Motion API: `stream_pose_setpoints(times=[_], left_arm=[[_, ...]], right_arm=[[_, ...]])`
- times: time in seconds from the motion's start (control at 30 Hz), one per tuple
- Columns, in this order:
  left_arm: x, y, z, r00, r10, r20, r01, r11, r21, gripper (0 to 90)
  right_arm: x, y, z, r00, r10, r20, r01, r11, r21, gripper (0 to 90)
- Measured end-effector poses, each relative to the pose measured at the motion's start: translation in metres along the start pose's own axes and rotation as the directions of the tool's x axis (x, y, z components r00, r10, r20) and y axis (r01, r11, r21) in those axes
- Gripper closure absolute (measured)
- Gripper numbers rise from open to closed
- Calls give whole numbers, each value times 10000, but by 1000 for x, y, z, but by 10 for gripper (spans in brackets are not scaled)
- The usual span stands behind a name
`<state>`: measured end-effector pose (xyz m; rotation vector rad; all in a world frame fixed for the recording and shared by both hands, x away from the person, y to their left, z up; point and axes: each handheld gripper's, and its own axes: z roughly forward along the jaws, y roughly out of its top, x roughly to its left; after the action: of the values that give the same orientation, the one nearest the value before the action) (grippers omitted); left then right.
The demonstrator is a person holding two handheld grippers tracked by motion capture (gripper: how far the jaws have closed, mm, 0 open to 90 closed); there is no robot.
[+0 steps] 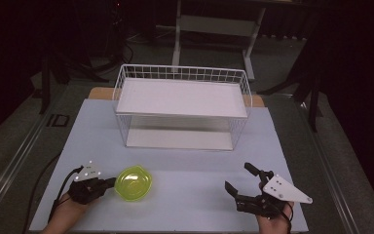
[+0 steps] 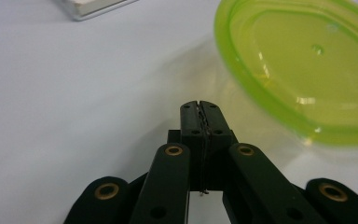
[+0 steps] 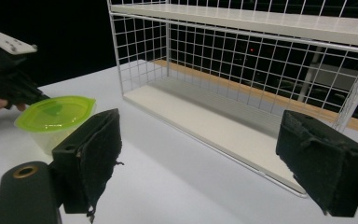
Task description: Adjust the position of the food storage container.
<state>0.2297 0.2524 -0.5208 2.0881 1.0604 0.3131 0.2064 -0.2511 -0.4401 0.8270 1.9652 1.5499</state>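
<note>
A lime-green lidded plastic container [image 1: 133,183] sits on the white table near the front left. My left gripper [image 1: 111,182] is just left of it, jaws shut with nothing between them. In the left gripper view the shut tips [image 2: 199,105] point past the container [image 2: 307,65], which lies to their upper right. At the front right my right gripper [image 1: 237,176] stands wide open and empty. In the right gripper view its black pads [image 3: 93,154] frame the container [image 3: 56,116] at far left and the left gripper [image 3: 9,79] beside it.
A white wire rack [image 1: 182,107] with a lower and an upper shelf stands mid-table toward the back; in the right gripper view the rack [image 3: 242,70] faces me with its front side free of mesh. The white tabletop [image 1: 185,190] lies between the grippers.
</note>
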Motion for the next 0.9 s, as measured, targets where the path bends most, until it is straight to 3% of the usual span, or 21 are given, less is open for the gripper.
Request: stream_pose_setpoints(times=[0.1, 0.2, 0.3, 0.4, 0.47, 0.63, 0.9], left_arm=[[-2, -10, -12, 9989, -459, -38, 460, 9986, 256, 900], [-7, -22, -17, 9943, -943, 506, 926, 9951, 344, 900], [-14, -25, -14, 9916, -956, 875, 906, 9941, 602, 900], [-19, -21, -7, 9865, -1071, 1241, 998, 9930, 636, 900], [-21, -16, -2, 9866, -999, 1288, 923, 9937, 637, 900], [-21, -4, 13, 9807, -1332, 1428, 1251, 9901, 640, 900], [-26, 19, 38, 9857, -1033, 1328, 974, 9940, 502, 900]], right_arm=[[1, 1, 0, 10000, 23, 1, -23, 10000, -25, 141], [2, 1, 1, 10000, -14, -27, 14, 10000, -16, 141], [3, 1, 3, 9999, -71, -90, 70, 10000, -64, 143], [3, 1, 3, 9999, -100, -118, 99, 9999, -92, 143], [4, 1, 4, 9999, -126, -110, 125, 9999, -56, 143], [2, 0, 2, 9999, -105, -128, 104, 9999, -105, 143], [4, 0, 2, 9996, -215, -204, 212, 9997, -108, 143]])
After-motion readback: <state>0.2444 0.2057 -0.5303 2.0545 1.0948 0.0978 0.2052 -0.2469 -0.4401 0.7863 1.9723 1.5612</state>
